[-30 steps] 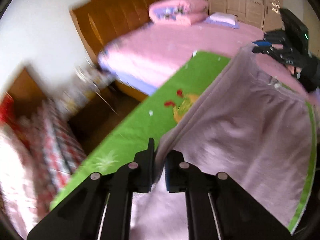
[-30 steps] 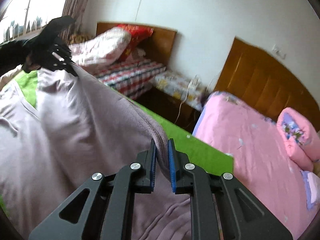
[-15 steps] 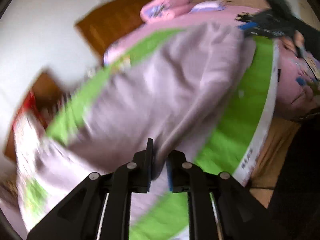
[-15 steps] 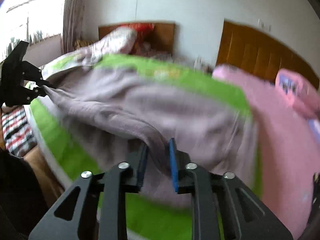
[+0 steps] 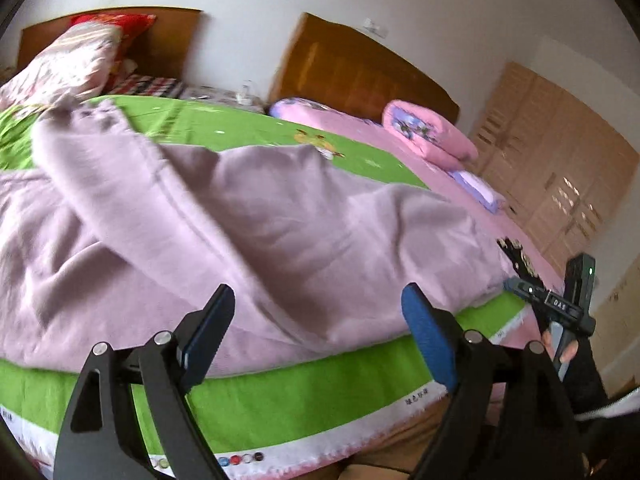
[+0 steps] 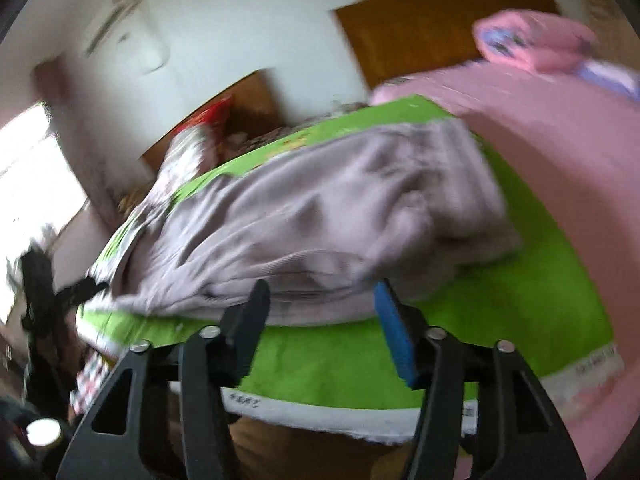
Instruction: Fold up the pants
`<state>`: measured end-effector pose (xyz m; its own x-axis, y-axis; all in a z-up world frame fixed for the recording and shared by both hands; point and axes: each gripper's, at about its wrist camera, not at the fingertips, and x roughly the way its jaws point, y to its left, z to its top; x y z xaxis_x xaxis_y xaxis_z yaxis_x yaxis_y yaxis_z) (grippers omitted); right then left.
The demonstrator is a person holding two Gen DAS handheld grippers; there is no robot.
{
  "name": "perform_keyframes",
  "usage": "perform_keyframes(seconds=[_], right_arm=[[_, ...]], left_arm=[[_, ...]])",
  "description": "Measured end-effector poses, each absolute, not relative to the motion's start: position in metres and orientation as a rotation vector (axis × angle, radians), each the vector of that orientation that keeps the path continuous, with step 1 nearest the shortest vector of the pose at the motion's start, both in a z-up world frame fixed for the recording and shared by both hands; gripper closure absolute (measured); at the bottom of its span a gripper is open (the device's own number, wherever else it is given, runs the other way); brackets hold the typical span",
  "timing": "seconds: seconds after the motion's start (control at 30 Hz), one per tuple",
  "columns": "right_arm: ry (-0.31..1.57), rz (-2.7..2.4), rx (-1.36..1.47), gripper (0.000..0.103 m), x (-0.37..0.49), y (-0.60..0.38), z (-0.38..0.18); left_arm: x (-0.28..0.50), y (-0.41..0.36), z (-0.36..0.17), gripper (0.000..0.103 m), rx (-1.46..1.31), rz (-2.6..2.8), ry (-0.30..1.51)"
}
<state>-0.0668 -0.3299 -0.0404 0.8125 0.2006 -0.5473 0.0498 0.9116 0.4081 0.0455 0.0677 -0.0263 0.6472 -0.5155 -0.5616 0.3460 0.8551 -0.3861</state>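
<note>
The lilac pants [image 5: 248, 220] lay rumpled lengthwise along the green mat's [image 5: 304, 392] near edge; left gripper [image 5: 318, 324] and right gripper [image 6: 320, 308] fingers stood wide, holding nothing.

The rumpled pale lilac, soft-knit pants [image 5: 248, 224] [image 6: 320, 216] were spread loosely across the green sheet [image 5: 300, 396], one leg laid over the rest.

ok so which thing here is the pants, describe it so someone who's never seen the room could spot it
Find the bright green sheet spread over the near bed. The pants are the big, rumpled, pale mauve garment lying across it, just beyond the open left gripper. Unlike the neatly rolled pink quilt by the brown headboard, they are plain, loose and creased.
</note>
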Motion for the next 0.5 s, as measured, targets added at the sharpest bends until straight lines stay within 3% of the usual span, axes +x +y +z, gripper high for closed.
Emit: perform_keyframes(seconds=[0.4, 0.5], right_arm=[[0.579, 0.051, 0.562, 0.051, -0.052, -0.357, -0.05], [0.604, 0.036, 0.572, 0.056, -0.049, -0.359, -0.05]], left_arm=[[0.035, 0.111, -0.04, 0.016, -0.345, -0.476, 0.742], [0.035, 0.115, -0.04, 0.013, -0.363, -0.467, 0.752]])
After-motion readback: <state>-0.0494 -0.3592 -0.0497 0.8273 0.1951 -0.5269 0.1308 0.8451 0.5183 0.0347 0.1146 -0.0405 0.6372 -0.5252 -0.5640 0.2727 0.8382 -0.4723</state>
